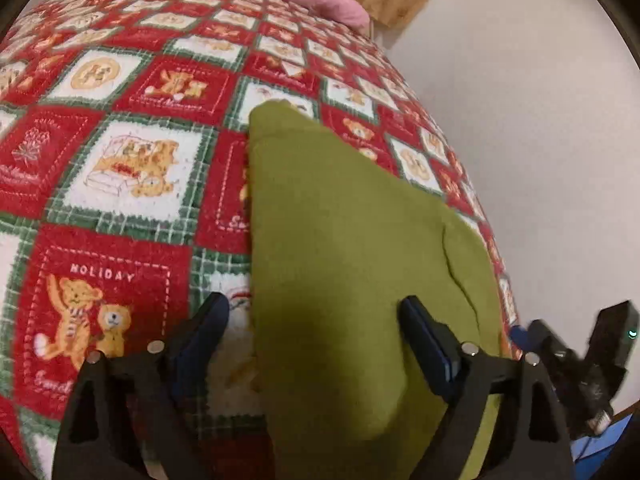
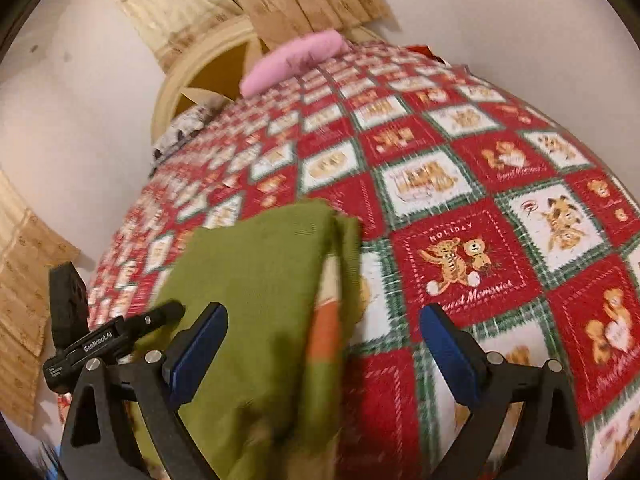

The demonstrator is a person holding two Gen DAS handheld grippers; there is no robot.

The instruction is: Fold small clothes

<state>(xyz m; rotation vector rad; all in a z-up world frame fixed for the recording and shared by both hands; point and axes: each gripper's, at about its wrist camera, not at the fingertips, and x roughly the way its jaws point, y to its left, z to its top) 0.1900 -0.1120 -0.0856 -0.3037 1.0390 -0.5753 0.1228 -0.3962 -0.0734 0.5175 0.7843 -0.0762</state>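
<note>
While green garment (image 1: 352, 264) lies folded on holiday blanket (image 1: 132, 168), left tool (image 1: 314, 320) and right tool (image 2: 324, 328) gape wide over garment's near edge, holding nothing, likely poised for next fold.

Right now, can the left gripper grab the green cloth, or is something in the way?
Probably yes. The left gripper is open right over the green cloth, whose near edge lies between its fingers on the blanket. Nothing blocks it.

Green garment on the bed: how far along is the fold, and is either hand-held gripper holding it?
Done: the green garment lies doubled on the holiday blanket, its layered edge showing in the right wrist view. In hand: nothing; the left hand-held gripper and the right hand-held gripper both stand open over it. Left: probably another fold; a crease remains.
</note>
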